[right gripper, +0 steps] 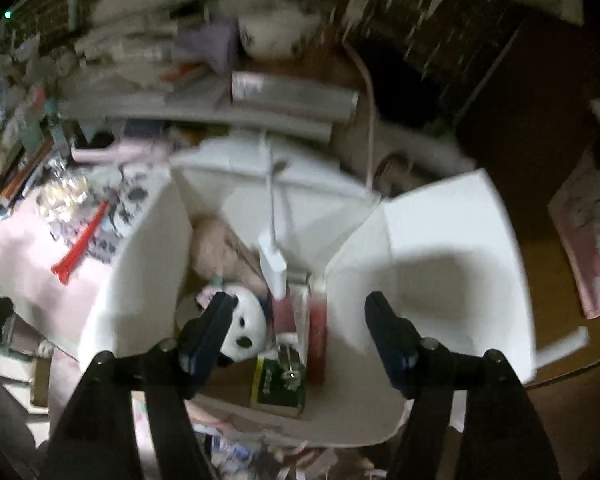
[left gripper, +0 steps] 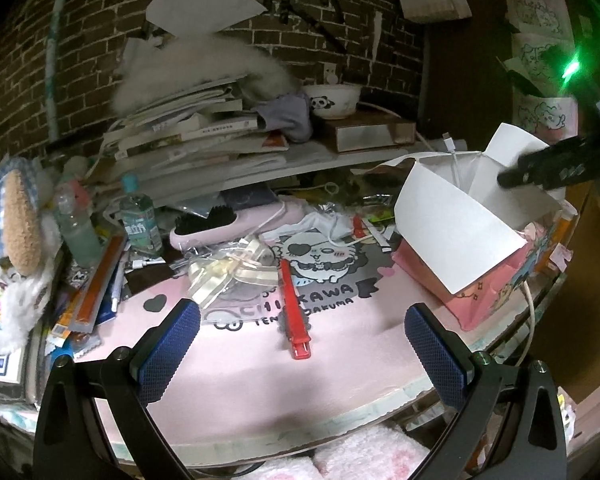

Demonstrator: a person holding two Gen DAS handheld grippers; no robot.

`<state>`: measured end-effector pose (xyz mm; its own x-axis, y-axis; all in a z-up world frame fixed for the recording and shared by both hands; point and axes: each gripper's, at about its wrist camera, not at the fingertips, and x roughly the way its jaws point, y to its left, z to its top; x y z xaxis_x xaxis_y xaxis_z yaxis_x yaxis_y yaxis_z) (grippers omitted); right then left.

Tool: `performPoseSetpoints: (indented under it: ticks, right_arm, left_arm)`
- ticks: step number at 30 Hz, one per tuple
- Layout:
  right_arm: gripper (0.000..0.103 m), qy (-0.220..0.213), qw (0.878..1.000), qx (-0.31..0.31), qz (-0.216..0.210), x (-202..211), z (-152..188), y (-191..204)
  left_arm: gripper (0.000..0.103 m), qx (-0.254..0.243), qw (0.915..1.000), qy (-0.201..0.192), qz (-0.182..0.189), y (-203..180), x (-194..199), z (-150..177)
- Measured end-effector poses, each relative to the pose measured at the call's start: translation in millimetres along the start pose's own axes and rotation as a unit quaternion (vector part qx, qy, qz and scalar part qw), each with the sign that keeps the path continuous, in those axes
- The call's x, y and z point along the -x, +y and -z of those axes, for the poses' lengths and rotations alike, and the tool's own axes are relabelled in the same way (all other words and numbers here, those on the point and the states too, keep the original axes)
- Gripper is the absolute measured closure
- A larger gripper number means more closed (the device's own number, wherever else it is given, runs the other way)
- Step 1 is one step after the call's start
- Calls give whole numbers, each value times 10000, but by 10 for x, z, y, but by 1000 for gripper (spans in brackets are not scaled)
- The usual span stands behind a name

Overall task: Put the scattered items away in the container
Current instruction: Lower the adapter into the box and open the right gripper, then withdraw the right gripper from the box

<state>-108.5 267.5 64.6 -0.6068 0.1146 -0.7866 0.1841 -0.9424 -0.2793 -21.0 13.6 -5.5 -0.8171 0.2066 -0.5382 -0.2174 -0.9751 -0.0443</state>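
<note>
A pink box with open white flaps [left gripper: 460, 216] stands at the right of the pink desk mat [left gripper: 260, 368]. A red clip [left gripper: 294, 308] lies on the mat, ahead of my open, empty left gripper [left gripper: 300, 356]. A clear ribbon-tied packet [left gripper: 228, 270] lies behind it. My right gripper [right gripper: 300, 332] is open and empty above the box [right gripper: 440, 248]; it also shows in the left wrist view [left gripper: 556, 168]. Inside the box lie a panda plush [right gripper: 246, 322], a green pack [right gripper: 278, 384], a red-and-white item [right gripper: 316, 332] and a white charger [right gripper: 274, 266].
A pink hairbrush [left gripper: 228, 224], bottles [left gripper: 140, 220] and a plush toy [left gripper: 16, 240] crowd the left. Stacked books [left gripper: 188, 128] and a panda bowl [left gripper: 332, 100] sit on a shelf behind. A white cable [left gripper: 530, 312] hangs by the box at the desk edge.
</note>
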Motion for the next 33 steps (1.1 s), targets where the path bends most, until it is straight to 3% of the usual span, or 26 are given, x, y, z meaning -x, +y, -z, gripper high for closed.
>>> performPoseSetpoints:
  ticks: [2,4,6,10,16,18,23,28,30,32,33]
  right_arm:
    - [36,-501,9984,-119,-235,201,19,50]
    - [25,-881,9945,-212,-517,339,63,117]
    - [21,-1283,9876,-216,-882,452,136,230]
    - [20,-1893,9700,-115,-1524,527,325,554]
    - [20,-2114,9368,-37,-2786,362,497,1055]
    - [20,-2156,9293,-27,-2997,308,530,1211]
    - [16,-2539,9274,106,-2745,277,700,1502]
    - [16,-2824,9196,325,-2710,298,955,1713]
    - [16,-2839,9199,470,-2665,271,1027,1811]
    - [16,-2780,9232,533,-2599,195,1071,1905]
    - [16,-2733,9249,550,-2583,154,1084,1940]
  left_arm:
    - [1,18,10000,12,-6,11,-10,7]
    - [1,29,10000,34,-42,31,-24,27]
    - [1,59,9999,69,-96,70,-41,62]
    - [1,268,9995,98,-127,242,-83,122]
    - [1,511,9977,103,-432,569,-168,220]
    - [1,541,9974,62,-477,647,-191,238]
    - [1,547,9974,75,-456,844,-342,227]
    - [2,593,9981,30,-170,930,-511,54]
    - [7,554,9984,65,-93,919,-599,-31]
    - [20,474,9988,157,11,890,-715,-119]
    - [22,428,9989,210,30,870,-768,-153]
